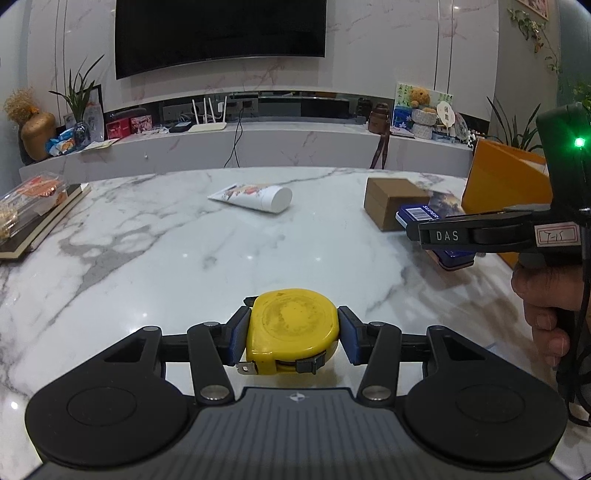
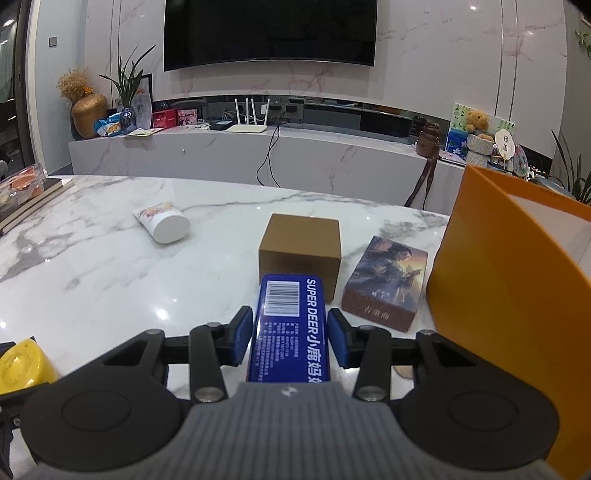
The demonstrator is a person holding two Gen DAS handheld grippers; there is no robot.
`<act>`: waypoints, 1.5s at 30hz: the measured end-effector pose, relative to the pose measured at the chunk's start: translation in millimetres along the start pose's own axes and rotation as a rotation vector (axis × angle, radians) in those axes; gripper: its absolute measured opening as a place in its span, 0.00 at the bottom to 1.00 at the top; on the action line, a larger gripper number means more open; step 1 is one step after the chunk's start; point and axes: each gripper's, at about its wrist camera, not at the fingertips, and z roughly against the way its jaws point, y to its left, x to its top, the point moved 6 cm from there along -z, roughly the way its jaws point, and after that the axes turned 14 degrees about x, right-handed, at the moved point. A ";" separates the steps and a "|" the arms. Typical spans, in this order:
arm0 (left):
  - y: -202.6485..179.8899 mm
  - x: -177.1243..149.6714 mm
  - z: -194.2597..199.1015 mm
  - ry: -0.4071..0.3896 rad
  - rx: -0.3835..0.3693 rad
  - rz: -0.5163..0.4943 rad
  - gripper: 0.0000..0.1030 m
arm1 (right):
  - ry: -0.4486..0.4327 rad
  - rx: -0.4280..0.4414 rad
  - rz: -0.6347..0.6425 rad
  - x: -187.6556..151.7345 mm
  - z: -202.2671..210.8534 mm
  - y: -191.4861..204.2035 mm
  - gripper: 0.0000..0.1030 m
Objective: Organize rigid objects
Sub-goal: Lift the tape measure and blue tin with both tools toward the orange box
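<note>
On the near side of the marble table (image 1: 147, 236), the left gripper (image 1: 293, 334) was clamped on a yellow tape measure (image 1: 293, 328), its underside hidden. Toward the right, the right gripper (image 2: 290, 336) was clamped on a blue tin (image 2: 290, 325) whose near end was cut off by the gripper body. Beyond it stood a brown cardboard box (image 2: 300, 243), a picture card box (image 2: 388, 280), an orange folder (image 2: 498, 280) partly out of frame, and a white tube (image 2: 164, 221) far left

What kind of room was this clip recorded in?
Most likely a home living room: a large wall-mounted television hangs above a long marble media console bearing a router, plants and a teddy bear. The work surface is a marble table.
</note>
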 end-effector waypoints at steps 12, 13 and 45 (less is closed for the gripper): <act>4.8 16.4 17.4 -0.006 0.008 -0.013 0.55 | -0.076 0.012 -0.003 27.6 29.8 0.9 0.43; 4.9 19.3 19.2 -0.008 0.011 -0.015 0.55 | -0.085 0.014 -0.005 31.2 33.5 0.8 0.43; -128.1 121.4 96.7 -0.116 -0.127 -0.125 0.55 | -0.275 0.008 -0.140 75.3 183.6 -72.6 0.43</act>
